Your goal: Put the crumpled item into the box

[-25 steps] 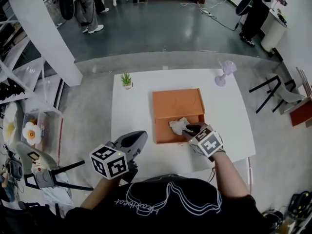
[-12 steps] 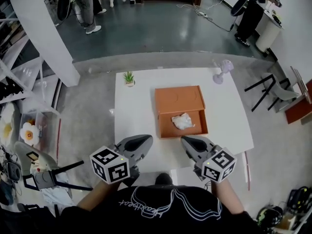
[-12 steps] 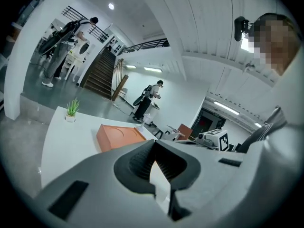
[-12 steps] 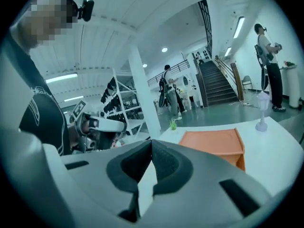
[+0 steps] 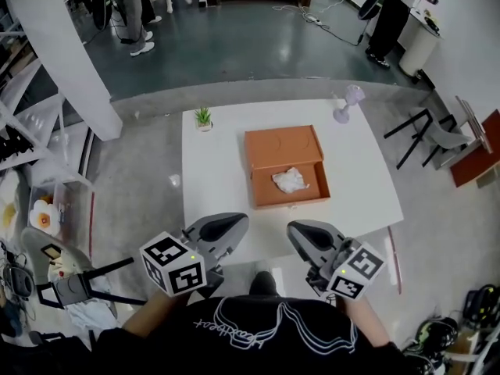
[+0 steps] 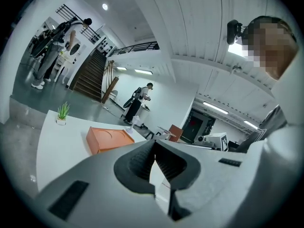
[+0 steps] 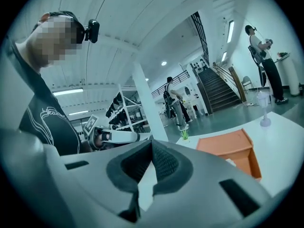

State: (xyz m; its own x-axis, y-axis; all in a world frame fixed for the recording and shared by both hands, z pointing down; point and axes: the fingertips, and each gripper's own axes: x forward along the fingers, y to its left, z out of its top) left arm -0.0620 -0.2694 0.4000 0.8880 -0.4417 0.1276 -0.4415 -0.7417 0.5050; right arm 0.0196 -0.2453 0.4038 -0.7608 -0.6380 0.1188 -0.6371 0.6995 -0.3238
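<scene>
The left gripper is clenched on nothing, its jaws pressed together with only a sliver of gap behind the tips. The right gripper is clenched and empty too, jaws tip to tip. Both hang over the near edge of the white table, side by side but apart. The orange box lies open ahead of them, a little closer to the right gripper. The crumpled paper rests inside the box's tray, ahead of the right gripper and well clear of both. A small potted plant stands farther off, ahead of the left gripper
</scene>
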